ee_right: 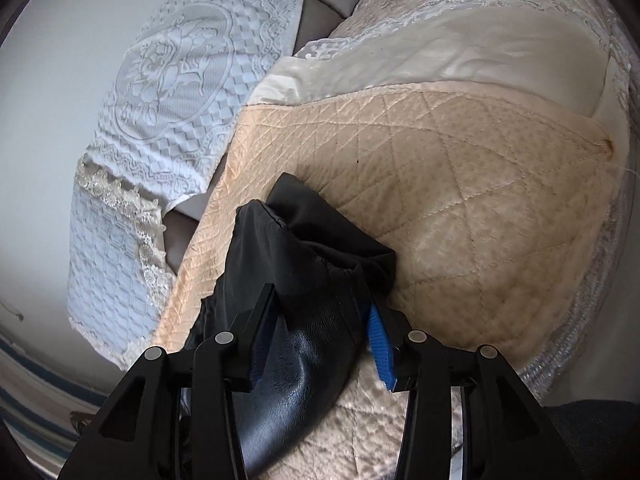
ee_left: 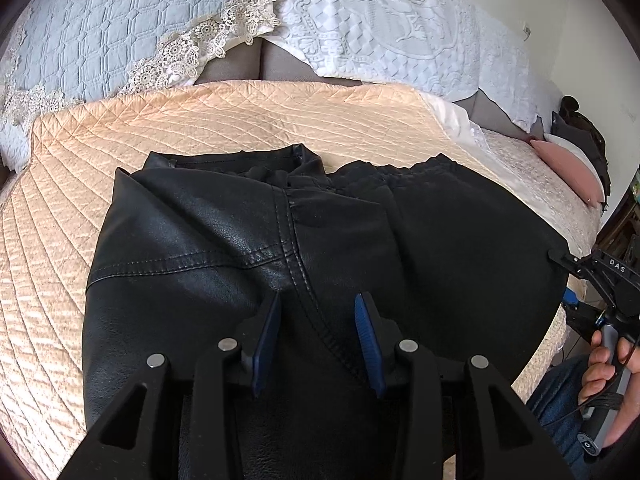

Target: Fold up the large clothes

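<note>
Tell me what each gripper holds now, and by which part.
The left gripper holds nothing, open above the black leather trousers. The right gripper straddles a bunched edge of them; whether it pinches cannot be told.

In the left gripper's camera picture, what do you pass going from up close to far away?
Left gripper → black leather trousers → peach quilted cover → grey sofa back → white lace throw.

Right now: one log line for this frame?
garment: black trousers flat on quilt | left gripper: open over seam | right gripper: straddling trouser edge, grip unclear
</note>
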The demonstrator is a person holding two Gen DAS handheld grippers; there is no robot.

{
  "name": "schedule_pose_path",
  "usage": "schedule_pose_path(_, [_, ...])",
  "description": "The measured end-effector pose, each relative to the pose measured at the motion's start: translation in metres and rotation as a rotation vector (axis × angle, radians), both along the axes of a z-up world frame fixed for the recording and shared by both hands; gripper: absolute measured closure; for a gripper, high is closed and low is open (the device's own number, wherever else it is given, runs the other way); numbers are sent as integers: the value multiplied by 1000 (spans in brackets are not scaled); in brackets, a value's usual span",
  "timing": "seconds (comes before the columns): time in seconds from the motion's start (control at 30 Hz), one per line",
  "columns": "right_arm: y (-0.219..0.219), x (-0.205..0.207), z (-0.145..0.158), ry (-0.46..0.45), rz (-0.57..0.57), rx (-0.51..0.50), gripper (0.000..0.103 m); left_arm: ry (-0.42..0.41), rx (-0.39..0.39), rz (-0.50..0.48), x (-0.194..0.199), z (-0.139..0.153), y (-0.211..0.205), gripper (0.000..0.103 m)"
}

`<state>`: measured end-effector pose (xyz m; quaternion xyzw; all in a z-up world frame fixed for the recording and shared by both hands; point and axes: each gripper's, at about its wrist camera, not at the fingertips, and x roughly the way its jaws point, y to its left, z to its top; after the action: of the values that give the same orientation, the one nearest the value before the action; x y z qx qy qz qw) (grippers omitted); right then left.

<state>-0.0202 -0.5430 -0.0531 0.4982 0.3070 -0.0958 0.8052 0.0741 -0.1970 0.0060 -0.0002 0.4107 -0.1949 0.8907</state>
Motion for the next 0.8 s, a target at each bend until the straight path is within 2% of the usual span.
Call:
schedule_pose_path(0.07, [2,4,8,20,24,-23,80,1,-4,7,1,-1,1,63])
schedule_pose_path(0.17, [7,0,31,-32,54,-43,89,1,-1,14,5,-3,1,63])
schedule_pose_path(0.3, [32,-1,79,-143,138,-103,90,3,6,25,12,-6,-2,63])
schedule_pose_path(0.4, [60,13,109,-204,229,-142,91,9,8,24,16,-7,-2,63])
schedule_pose_path(0.5, [88,27,128,-245,311,-169,91,41,-51,0,14,4,10,63])
schedule_pose_path(0.6, [127,37,148,-282,419,-205,91,32,-144,8,-3,23,41,63])
schedule_pose_path(0.7, [184,46,157,-303,559,-235,91,-17,-161,49,-24,36,78,63])
schedule_pose_path(0.8, [243,59,145,-281,693,-255,91,-31,-173,126,-41,40,124,63])
